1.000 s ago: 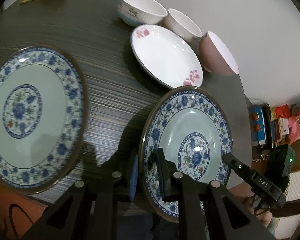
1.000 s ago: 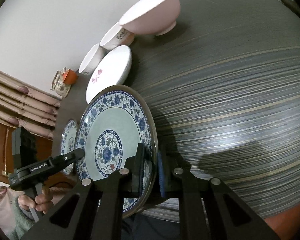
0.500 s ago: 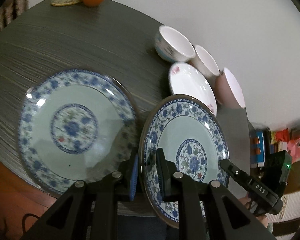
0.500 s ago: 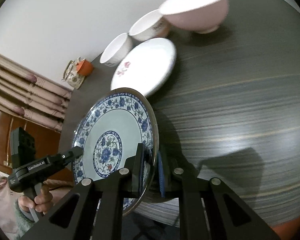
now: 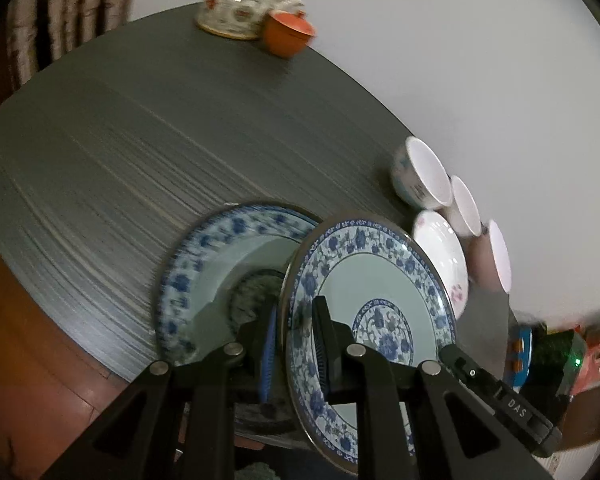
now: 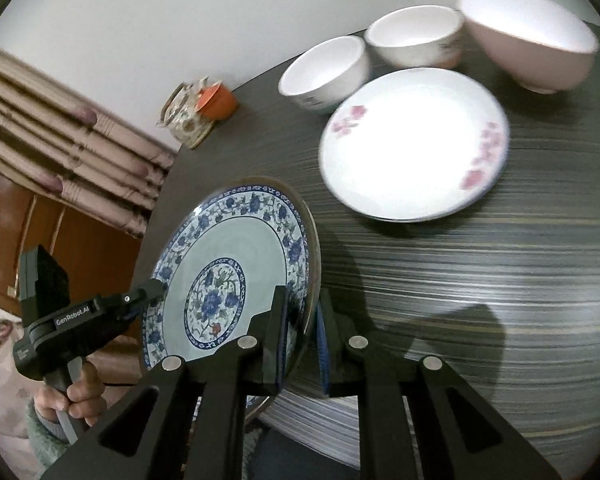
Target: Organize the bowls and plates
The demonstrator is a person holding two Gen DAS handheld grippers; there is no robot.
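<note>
Both the left gripper (image 5: 294, 344) and right gripper (image 6: 302, 334) pinch opposite rims of the blue-patterned plate (image 5: 374, 304), held above the matching plate (image 5: 216, 264) at its nine o'clock; uneven lowering could chip them.

Bowls (image 6: 416, 34) and white plate (image 6: 412, 144) crowd the wall side.

Second plate (image 5: 204, 276) (blurred, half hidden)

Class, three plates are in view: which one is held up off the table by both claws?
The blue-patterned plate nearer the cameras: the left claw and right claw each clamp its rim. Its twin and the pink-flowered white plate lie on the table.
</note>
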